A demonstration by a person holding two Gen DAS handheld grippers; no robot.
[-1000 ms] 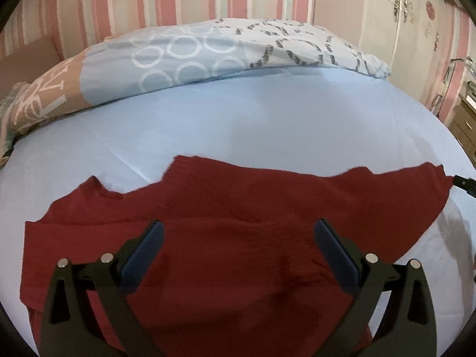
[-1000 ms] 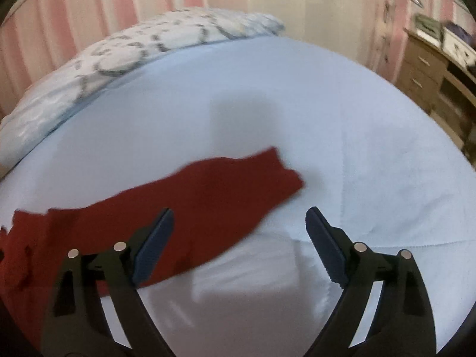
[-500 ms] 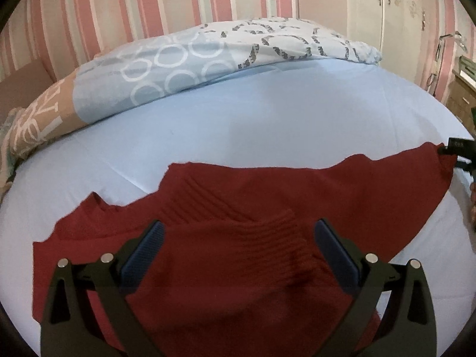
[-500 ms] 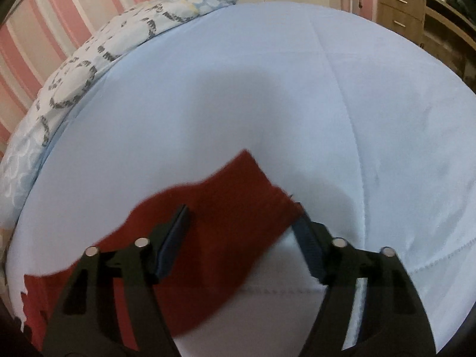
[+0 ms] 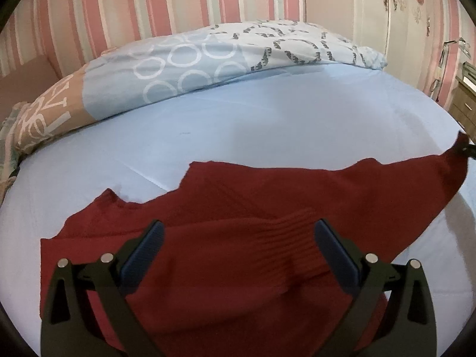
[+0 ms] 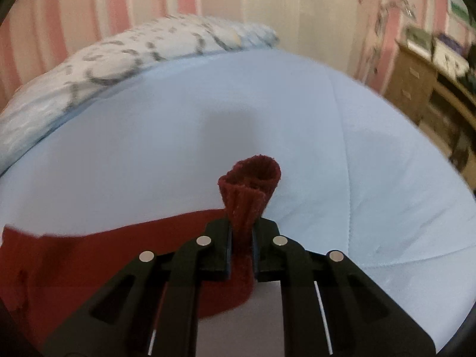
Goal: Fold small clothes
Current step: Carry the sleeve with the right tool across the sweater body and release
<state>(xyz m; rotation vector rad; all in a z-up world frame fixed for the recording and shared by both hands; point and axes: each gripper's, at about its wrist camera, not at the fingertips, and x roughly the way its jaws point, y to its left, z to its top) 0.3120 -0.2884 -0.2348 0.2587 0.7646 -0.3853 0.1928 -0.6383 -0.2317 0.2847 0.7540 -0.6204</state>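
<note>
R tongs (image 6: 241, 247) are clamped on the cuff (image 6: 253, 184) of the red sweater (image 5: 253, 238), whose sleeve is stretched out rightward. L tongs (image 5: 238, 250) are held wide, nothing gripped, over the body w/ long axis left-right. Beyond: bed (image 5: 267, 125), duvet (image 5: 193, 62).

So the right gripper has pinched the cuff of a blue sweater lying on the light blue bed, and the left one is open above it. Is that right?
Nearly. The sweater is dark red, not blue; both wrist views show it. The rest holds: the right gripper is shut on its cuff, the left gripper is open above it, and the bed sheet is light blue.
</note>
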